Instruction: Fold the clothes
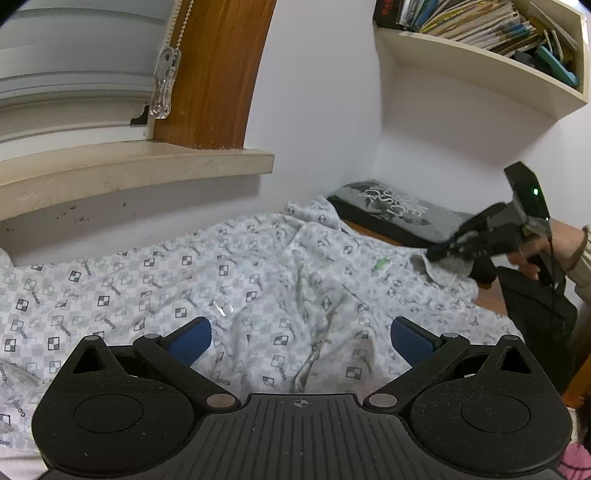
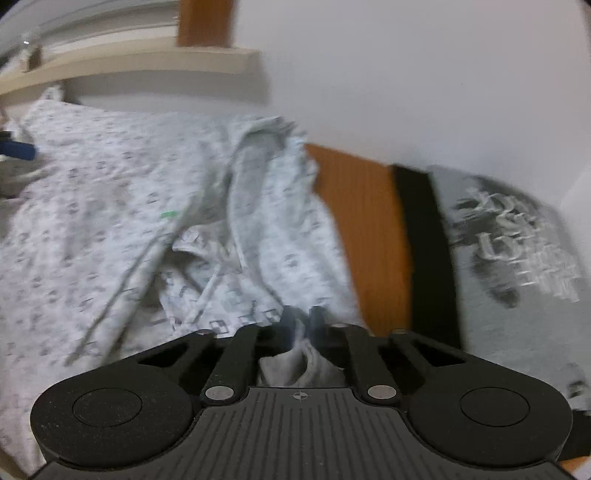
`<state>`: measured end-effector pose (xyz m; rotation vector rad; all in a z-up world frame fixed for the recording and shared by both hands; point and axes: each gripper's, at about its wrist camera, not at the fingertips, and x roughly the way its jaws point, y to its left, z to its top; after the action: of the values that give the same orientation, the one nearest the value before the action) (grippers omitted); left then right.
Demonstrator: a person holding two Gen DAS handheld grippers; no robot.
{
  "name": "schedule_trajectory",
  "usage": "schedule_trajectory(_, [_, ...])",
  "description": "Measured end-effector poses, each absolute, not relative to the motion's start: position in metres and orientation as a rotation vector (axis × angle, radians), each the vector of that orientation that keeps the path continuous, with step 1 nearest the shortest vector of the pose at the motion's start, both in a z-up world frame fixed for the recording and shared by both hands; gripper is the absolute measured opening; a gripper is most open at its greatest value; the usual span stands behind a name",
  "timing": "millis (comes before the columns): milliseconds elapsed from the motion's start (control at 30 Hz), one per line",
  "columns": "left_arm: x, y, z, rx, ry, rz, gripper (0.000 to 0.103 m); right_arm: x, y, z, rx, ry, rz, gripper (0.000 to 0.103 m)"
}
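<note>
- While the patterned shirt (image 1: pixel 258 280) lay spread and rumpled over the wooden surface (image 2: pixel 364 236), its near right edge was pinched in the right hand-held gripper (image 2: pixel 301 325), whose blue pads were closed tight on a fold of the cloth.
- That grip looked meant to lift or draw one side of the garment across for a fold; the blur in the right wrist view suggested the tool was in motion, though where it was bound could not be told.
- From the left wrist view the right hand-held gripper (image 1: pixel 448 254) showed at the far right, nipping the shirt's edge, with a person's hand (image 1: pixel 535 254) behind it.
- The left hand-held gripper (image 1: pixel 301 338) hung just above the middle of the shirt with its jaws spread wide and nothing between its pads (image 1: pixel 190 341), seemingly poised to pin or take a second point of cloth.
- A folded grey printed garment (image 2: pixel 509 266) lay flat at the far right corner, apart from the shirt, which fits a piece already folded and set aside.
- A wall shelf (image 1: pixel 476 66) high on the right held a leaning row of books and booklets (image 1: pixel 476 20).
- A window sill (image 1: pixel 129 166) ran along the far left, bare in what showed.
</note>
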<state>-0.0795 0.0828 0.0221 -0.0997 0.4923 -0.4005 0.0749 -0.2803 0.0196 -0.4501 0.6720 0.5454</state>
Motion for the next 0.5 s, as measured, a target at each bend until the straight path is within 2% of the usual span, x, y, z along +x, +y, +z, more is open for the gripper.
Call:
schedule_trajectory(167, [-0.087,0.089,0.033,-0.128,0.418,-0.393,0.103,0.085,-0.315,0.055,-0.399,0.452,0.220,0.009])
schedule_trajectory(267, [-0.087,0.089,0.034,-0.130,0.413,-0.387,0.103,0.093,-0.320,0.045,-0.413,0.469,0.145,0.013])
schedule_trajectory(333, [-0.085,0.088,0.032,-0.122,0.427,-0.383,0.103,0.090,-0.322,0.040,-0.356,0.461,0.187,0.031])
schedule_trajectory(400, [-0.083,0.088,0.030,-0.114,0.440,-0.378,0.103,0.084,-0.317,0.038,-0.298,0.456,0.262,0.040])
schedule_trajectory(500, [-0.081,0.086,0.027,-0.102,0.461,-0.371,0.103,0.077,-0.299,0.029,-0.234,0.496,0.423,0.043])
